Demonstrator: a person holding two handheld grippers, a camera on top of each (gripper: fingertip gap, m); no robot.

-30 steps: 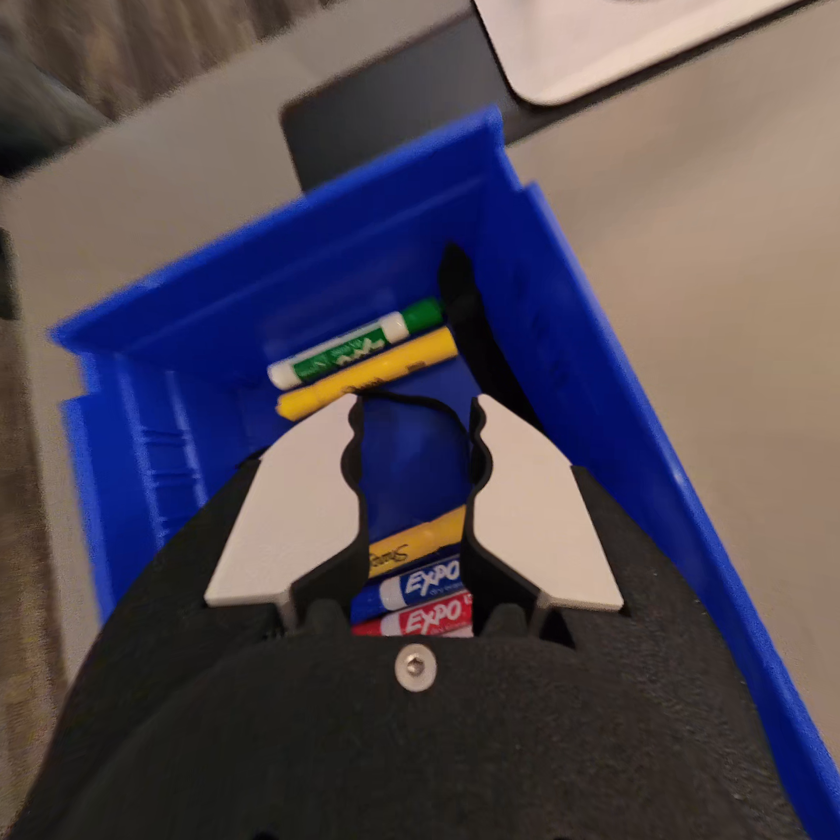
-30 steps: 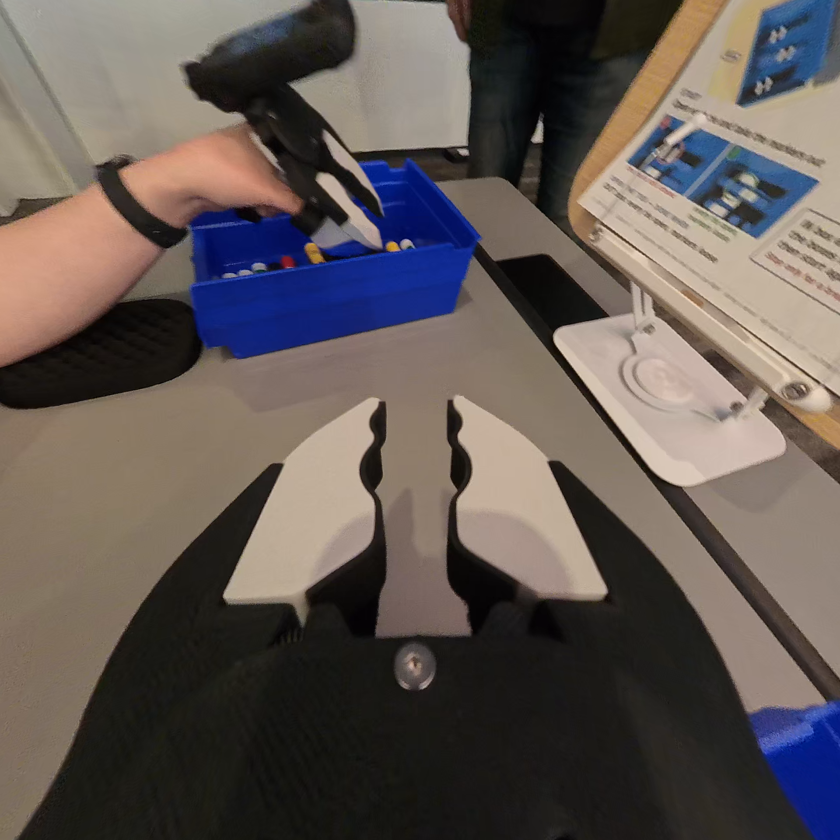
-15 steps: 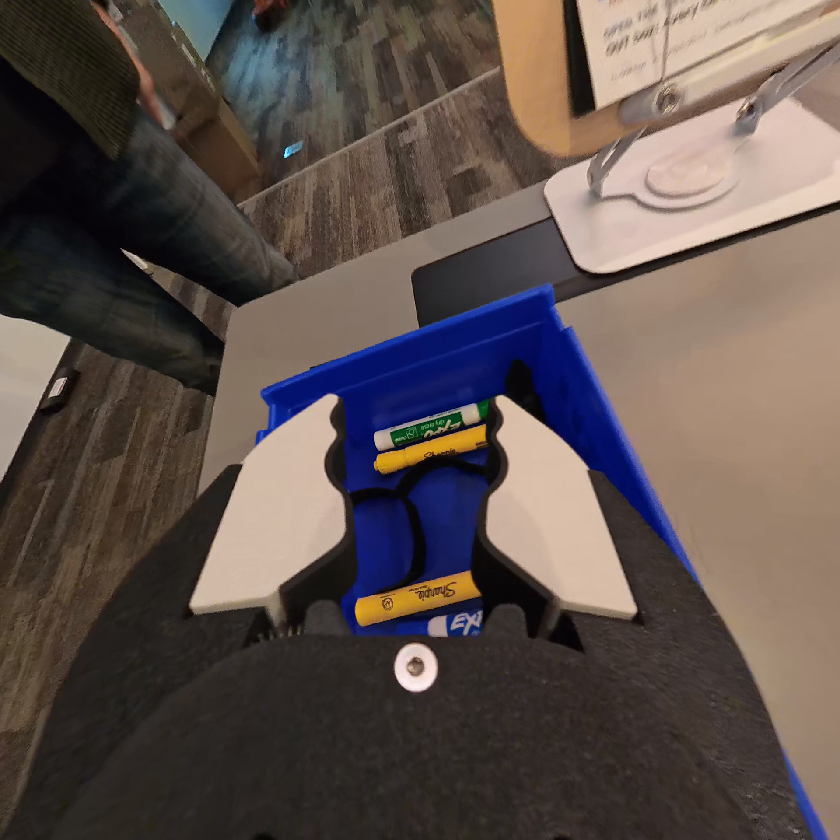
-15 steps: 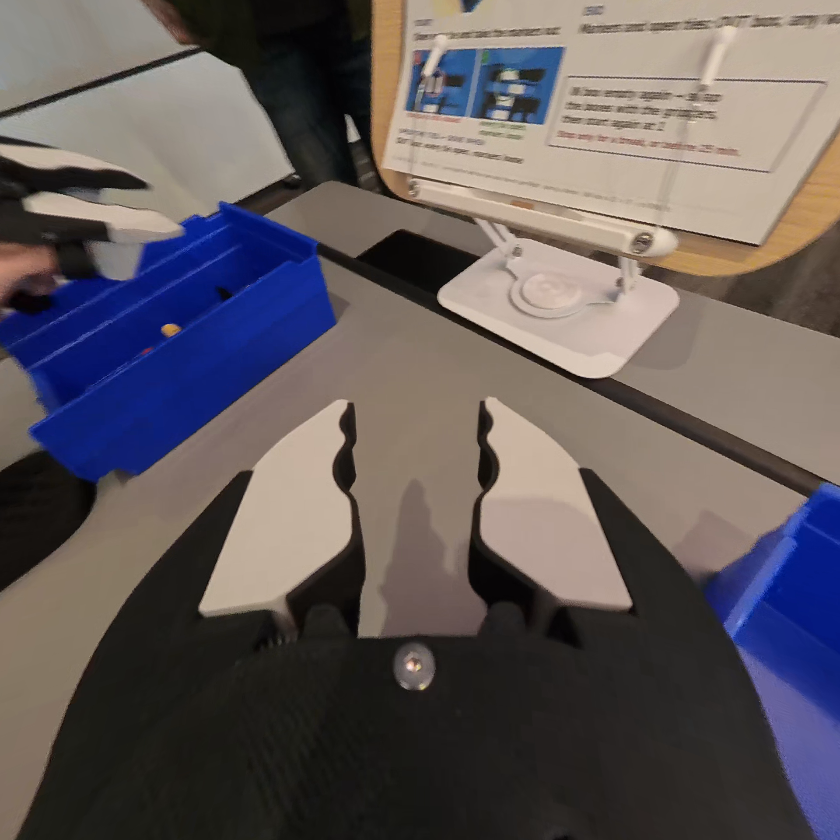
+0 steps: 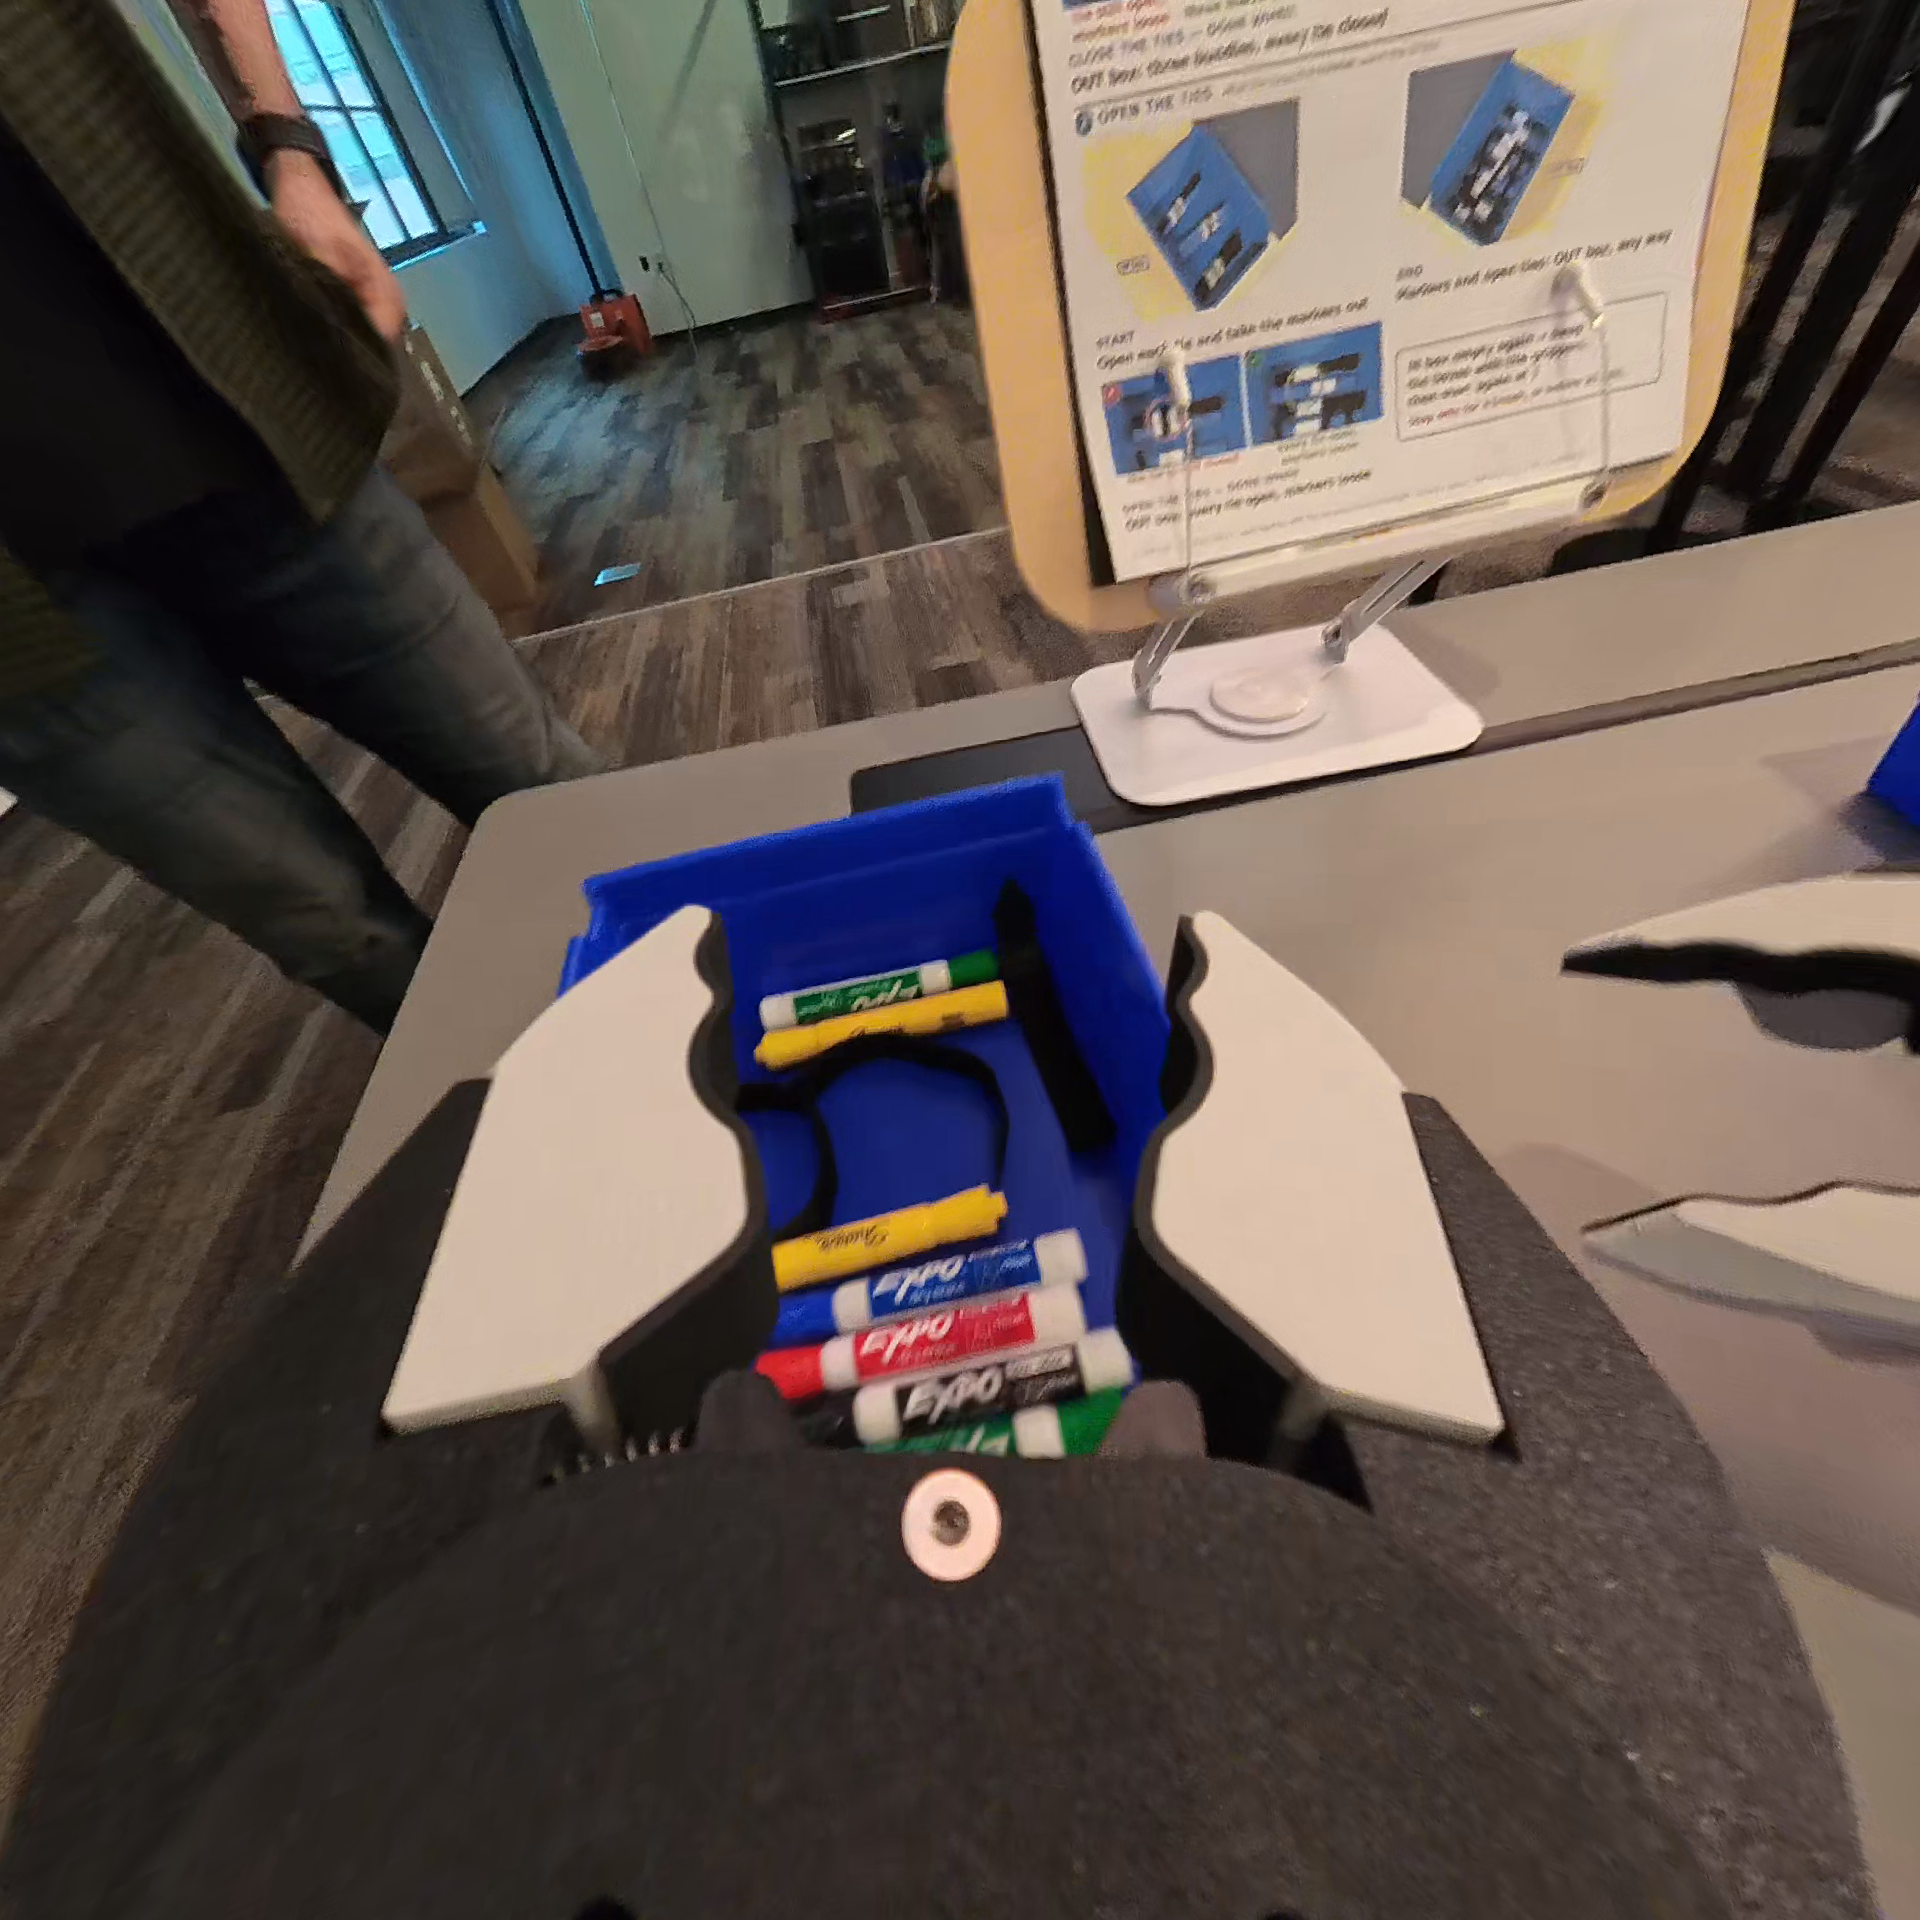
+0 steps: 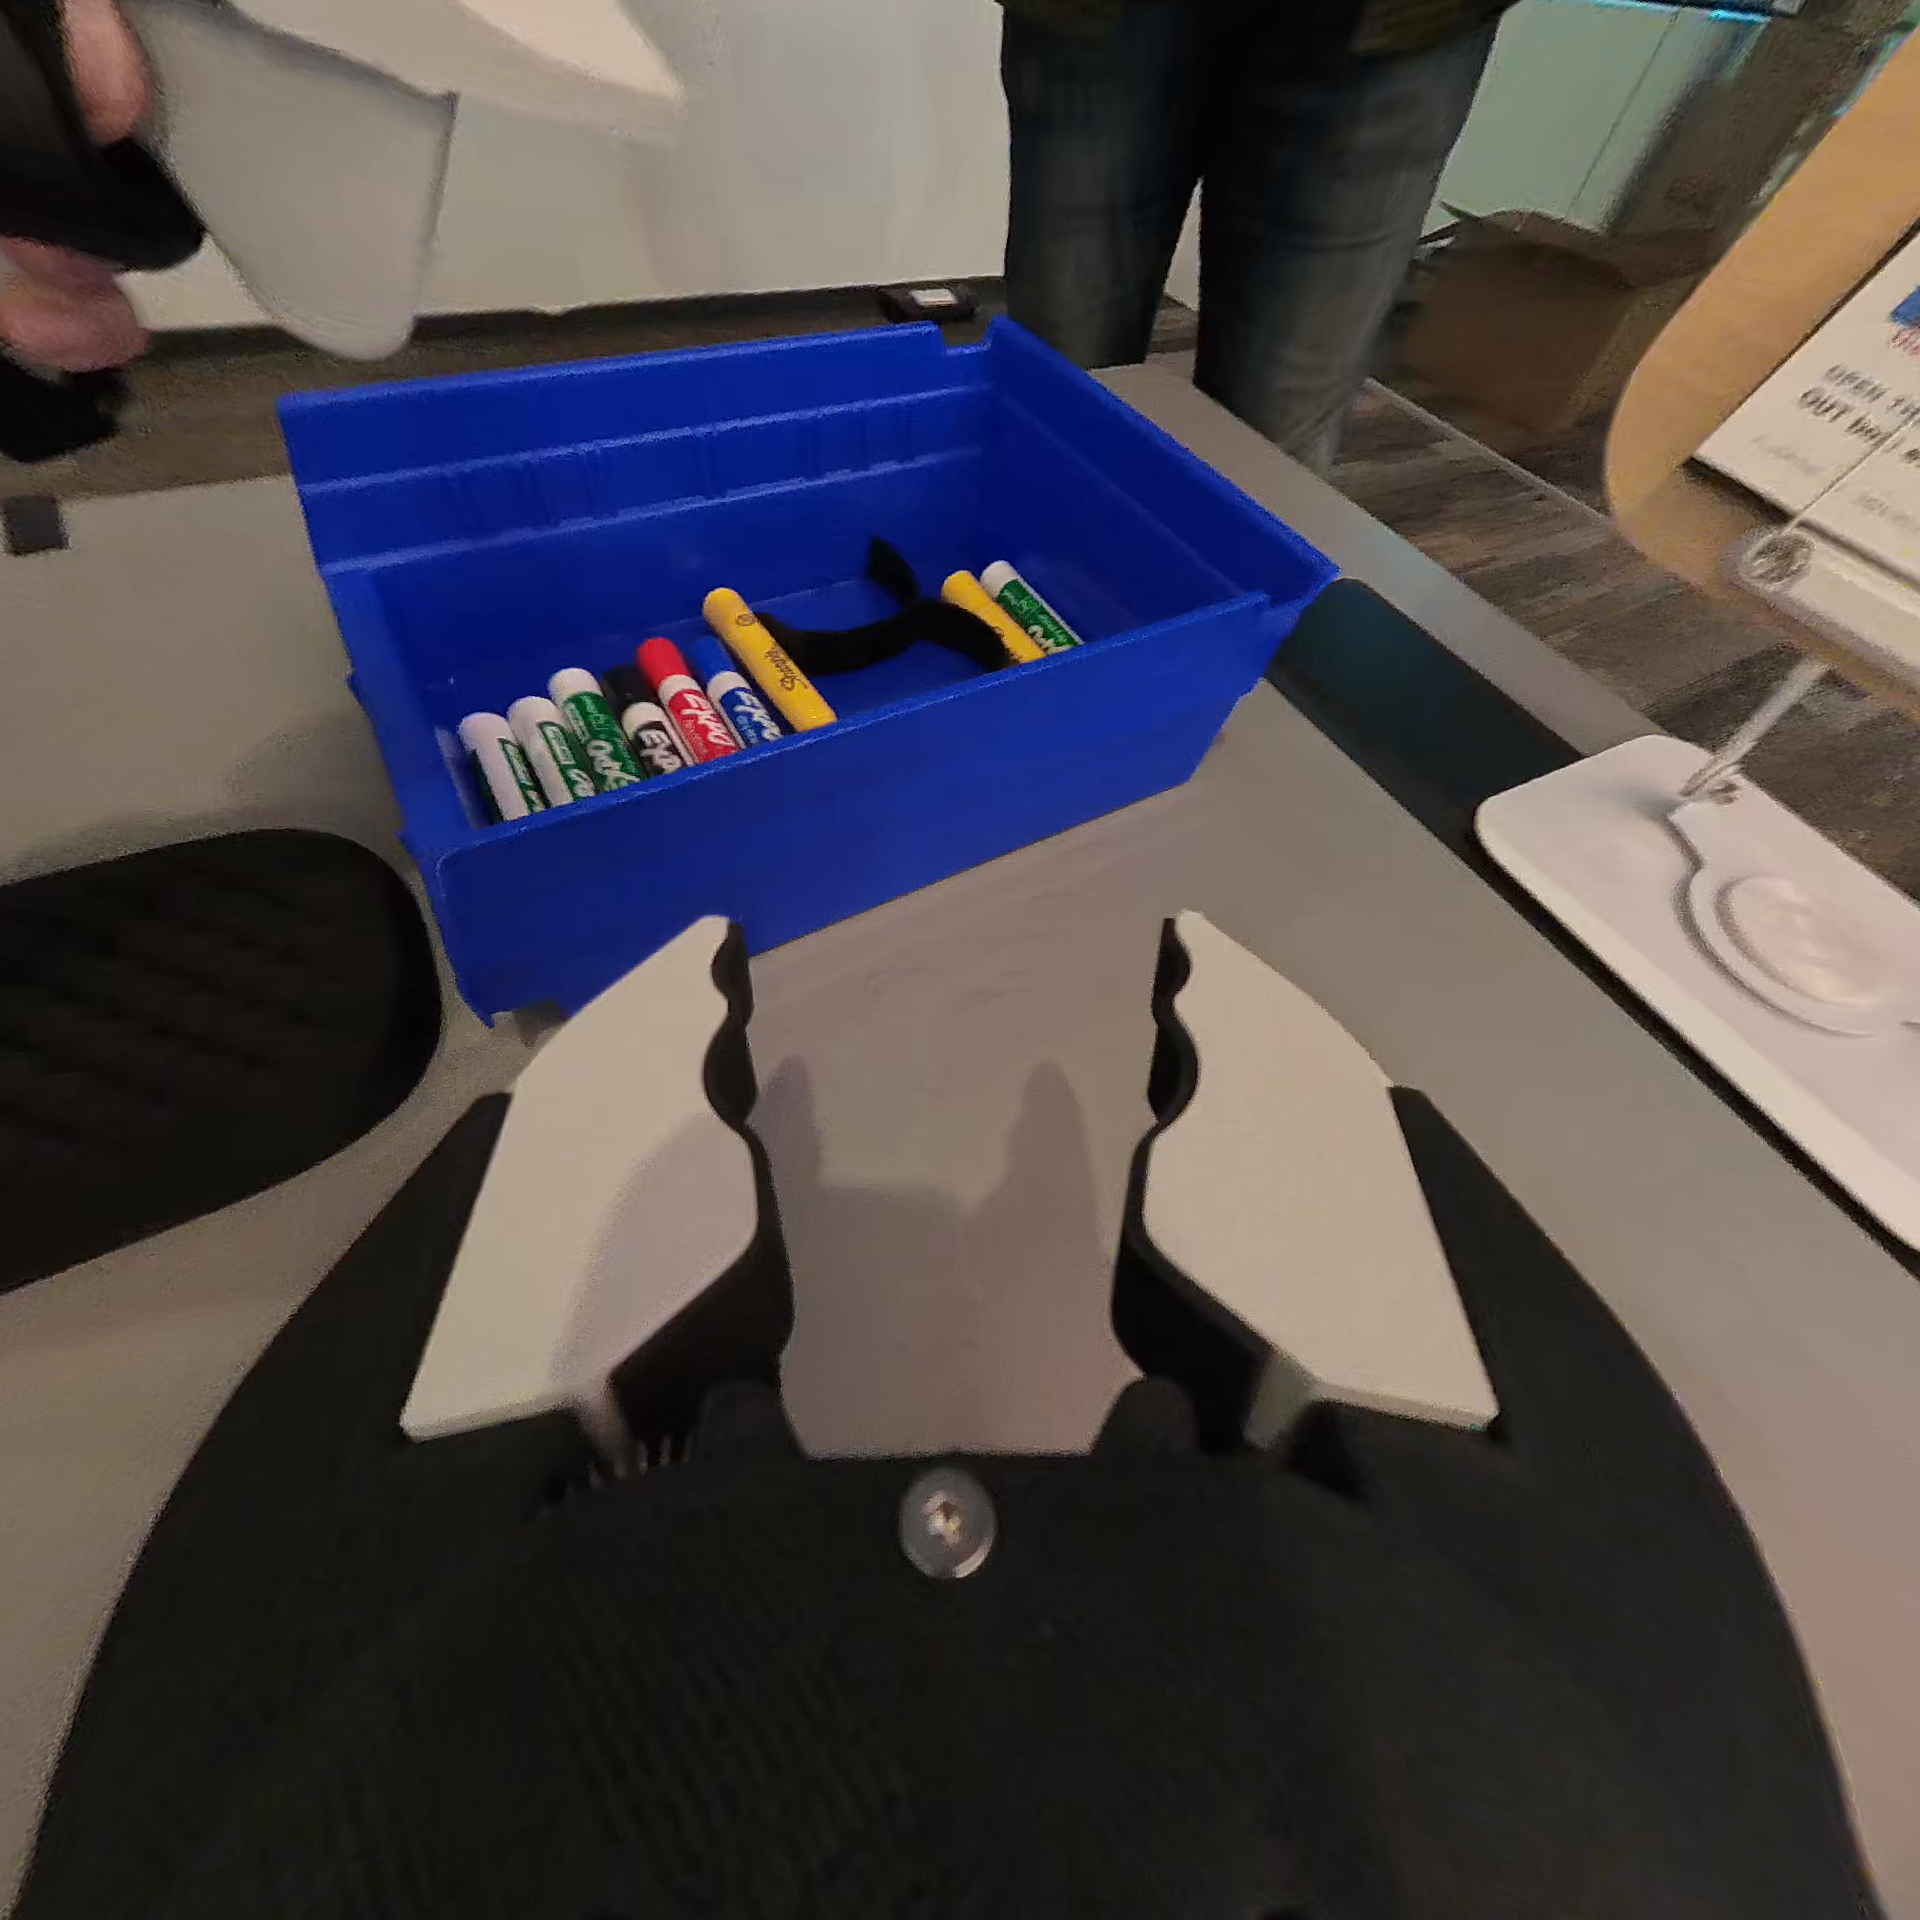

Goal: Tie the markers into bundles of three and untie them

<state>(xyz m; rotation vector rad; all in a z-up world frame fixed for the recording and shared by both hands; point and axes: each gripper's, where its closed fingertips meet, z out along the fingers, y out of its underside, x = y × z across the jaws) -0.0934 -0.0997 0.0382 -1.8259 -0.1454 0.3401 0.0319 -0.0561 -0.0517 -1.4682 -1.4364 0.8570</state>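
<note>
A blue bin (image 6: pixel 831 842) on the grey table holds several loose markers: green, black, red, blue and yellow ones in a row (image 6: pixel 665 717), and a yellow and a green one (image 6: pixel 1013 615) at its far end. Black ties (image 6: pixel 883 629) lie between them. In the left wrist view the same bin (image 5: pixel 904 883) shows with the markers (image 5: pixel 935 1299) and a black tie (image 5: pixel 821 1132). My left gripper (image 5: pixel 945 945) is open and empty, raised above the bin. My right gripper (image 6: pixel 948 940) is open and empty, over the table in front of the bin.
A white stand (image 5: pixel 1278 717) holds a tan board with an instruction sheet (image 5: pixel 1351 260) at the table's back. A black pad (image 6: pixel 177 1029) lies left of the bin. A person in jeans (image 6: pixel 1226 177) stands behind the table. Another blue bin's corner (image 5: pixel 1896 769) shows at right.
My left gripper has risen out of the bin and opened wider. My right gripper has opened wider and swung from the stand back toward the bin.
</note>
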